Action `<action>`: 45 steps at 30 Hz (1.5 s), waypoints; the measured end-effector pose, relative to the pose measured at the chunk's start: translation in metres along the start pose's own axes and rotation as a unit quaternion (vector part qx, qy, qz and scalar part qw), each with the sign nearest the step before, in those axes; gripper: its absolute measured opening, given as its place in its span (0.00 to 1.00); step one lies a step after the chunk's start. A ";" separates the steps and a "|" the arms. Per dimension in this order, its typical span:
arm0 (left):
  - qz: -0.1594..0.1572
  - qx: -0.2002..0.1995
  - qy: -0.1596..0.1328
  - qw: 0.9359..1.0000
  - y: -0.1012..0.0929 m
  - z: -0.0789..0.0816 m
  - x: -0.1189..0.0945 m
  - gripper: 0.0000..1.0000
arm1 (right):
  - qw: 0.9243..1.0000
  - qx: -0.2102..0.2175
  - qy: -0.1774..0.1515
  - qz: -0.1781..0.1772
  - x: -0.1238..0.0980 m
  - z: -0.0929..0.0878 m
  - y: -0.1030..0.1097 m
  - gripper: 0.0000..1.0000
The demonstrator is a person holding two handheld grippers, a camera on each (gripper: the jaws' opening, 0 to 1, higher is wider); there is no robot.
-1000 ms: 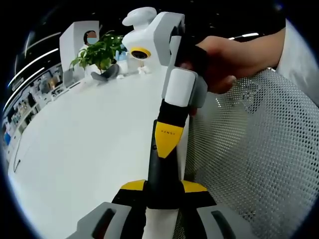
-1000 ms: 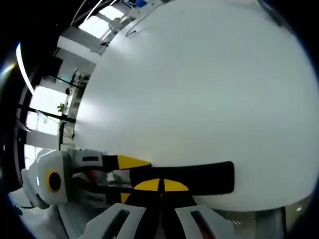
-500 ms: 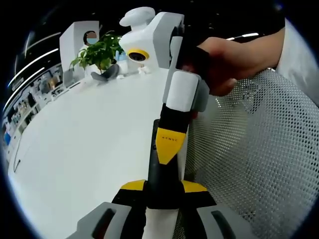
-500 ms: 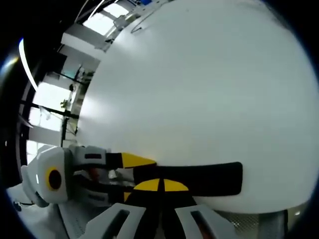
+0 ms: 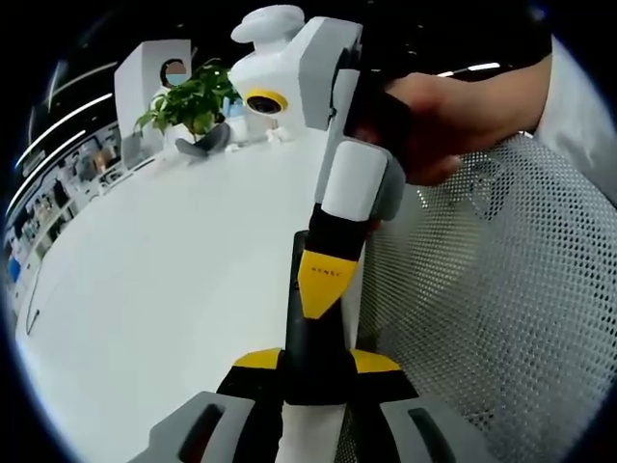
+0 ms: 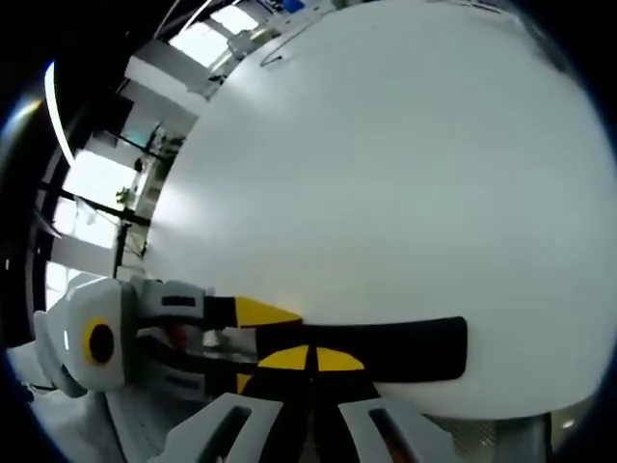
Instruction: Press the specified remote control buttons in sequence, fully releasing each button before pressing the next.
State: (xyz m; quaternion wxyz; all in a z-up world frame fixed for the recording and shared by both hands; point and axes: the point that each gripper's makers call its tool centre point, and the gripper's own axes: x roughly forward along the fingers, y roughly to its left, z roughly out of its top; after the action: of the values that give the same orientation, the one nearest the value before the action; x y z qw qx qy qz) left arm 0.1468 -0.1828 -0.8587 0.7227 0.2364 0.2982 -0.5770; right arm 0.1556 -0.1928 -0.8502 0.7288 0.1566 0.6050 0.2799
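Note:
A long black remote control (image 5: 307, 352) rises from the bottom of the left gripper view, with my left gripper (image 5: 316, 362) shut on its near end, yellow jaw pads on either side. My right gripper (image 5: 323, 282), held by a hand (image 5: 443, 111), comes down from the upper right. Its jaws are shut into one yellow point that rests on the remote's top face. In the right gripper view the remote (image 6: 395, 347) lies crosswise just past the shut right gripper (image 6: 308, 359). The left gripper (image 6: 260, 313) reaches it from the left.
The remote is held over the edge of a large white round table (image 5: 164, 280). A white mesh chair back (image 5: 501, 299) is on the right. A potted green plant (image 5: 188, 101) and white devices stand at the table's far side.
The right gripper's yellow tip has shifted slightly along the remote. Both cameras moved a little. The left gripper's hold is the same.

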 end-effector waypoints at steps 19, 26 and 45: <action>0.004 0.003 0.039 0.999 0.005 -0.002 0.000 0.25 | 0.935 -0.130 -0.324 -0.065 -0.118 0.076 0.010 0.15; 0.003 0.005 0.050 0.999 0.013 -0.007 -0.004 0.25 | 0.905 -0.139 -0.379 -0.130 -0.164 0.065 -0.005 0.25; -0.009 0.027 0.082 0.996 0.051 -0.018 -0.010 0.25 | 0.832 -0.089 -0.492 -0.239 -0.211 0.069 -0.050 0.66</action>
State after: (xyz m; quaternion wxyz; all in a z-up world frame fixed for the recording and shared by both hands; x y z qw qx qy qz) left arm 0.1919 -0.1526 -0.8646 0.6838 0.2999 0.3426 -0.5701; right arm 0.2097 -0.3507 -0.6960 0.9851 0.0583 0.1578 0.0355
